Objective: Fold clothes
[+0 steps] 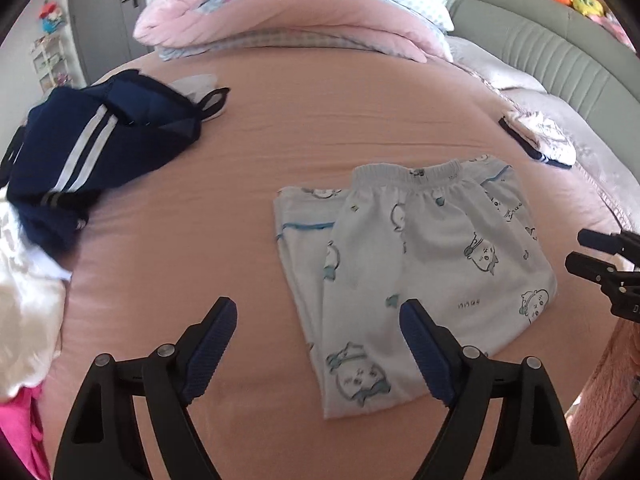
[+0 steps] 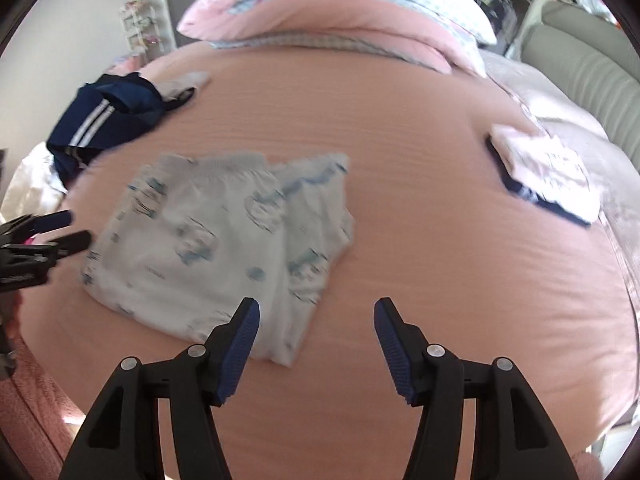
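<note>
Folded white pyjama pants with a blue cartoon print (image 1: 416, 276) lie flat on the pink bed sheet (image 1: 320, 128), waistband away from me. They also show, blurred, in the right wrist view (image 2: 224, 240). My left gripper (image 1: 318, 312) is open and empty, hovering over the pants' near left edge. My right gripper (image 2: 316, 312) is open and empty, above the pants' near right corner. Each gripper shows in the other's view: the right one (image 1: 588, 252), the left one (image 2: 68, 228).
A navy garment with white stripes (image 1: 92, 148) and white and pink clothes (image 1: 24, 320) are heaped at the left. A small folded stack (image 2: 544, 172) lies at the right. A pink quilt (image 1: 296, 12) is piled at the back. A grey headboard (image 1: 560, 52) stands at the right.
</note>
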Available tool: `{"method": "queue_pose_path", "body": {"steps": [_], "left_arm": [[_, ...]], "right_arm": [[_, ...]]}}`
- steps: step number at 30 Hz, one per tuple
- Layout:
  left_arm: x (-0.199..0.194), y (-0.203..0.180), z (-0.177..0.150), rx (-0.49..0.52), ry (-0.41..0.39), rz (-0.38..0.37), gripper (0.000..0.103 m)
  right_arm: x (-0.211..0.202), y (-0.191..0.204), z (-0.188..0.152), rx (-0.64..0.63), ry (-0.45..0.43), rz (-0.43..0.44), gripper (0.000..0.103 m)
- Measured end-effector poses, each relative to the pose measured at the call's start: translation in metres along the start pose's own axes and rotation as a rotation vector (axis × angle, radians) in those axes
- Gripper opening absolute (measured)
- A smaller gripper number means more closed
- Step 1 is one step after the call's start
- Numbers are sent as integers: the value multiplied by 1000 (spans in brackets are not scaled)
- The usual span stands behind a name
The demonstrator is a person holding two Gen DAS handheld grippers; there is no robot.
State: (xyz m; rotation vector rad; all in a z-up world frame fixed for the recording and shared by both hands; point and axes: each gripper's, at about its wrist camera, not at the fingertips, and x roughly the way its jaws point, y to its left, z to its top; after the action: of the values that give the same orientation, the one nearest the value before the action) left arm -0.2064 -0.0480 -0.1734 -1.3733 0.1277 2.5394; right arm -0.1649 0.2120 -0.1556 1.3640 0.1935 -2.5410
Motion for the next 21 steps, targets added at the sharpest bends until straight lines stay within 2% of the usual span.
{"method": "queue_pose_path", "body": {"steps": [3,6,9,11,13,15,16,18,20,21], "left_arm": [[28,-15,18,77,55,-48,84],[50,-23,25,136,104,-46,84],[51,-10,21,134,89,-42,84],[49,8,17,109,90,-20,85],[48,29,14,54,101,-53,85],[46,44,14,20,117,-86,86],[45,50,15,19,122,-79,85],[40,57,21,45,119,-4,85],[34,68,28,40,88,2,85],[32,71,33,21,71,-29,85]], "right_arm": [[11,29,17,-82,13,29,59],[39,60,31,-155,67,-5,59],[69,75,31,-197,98,-42,59],[82,67,26,-179,121,-30,59],[81,48,26,-131,121,31,59],[79,32,28,-131,135,18,59],[78,24,28,-135,135,-14,59],[77,5,27,-131,149,-101,59],[74,-20,31,-62,165,-53,60],[71,-29,35,-31,168,-29,60]]}}
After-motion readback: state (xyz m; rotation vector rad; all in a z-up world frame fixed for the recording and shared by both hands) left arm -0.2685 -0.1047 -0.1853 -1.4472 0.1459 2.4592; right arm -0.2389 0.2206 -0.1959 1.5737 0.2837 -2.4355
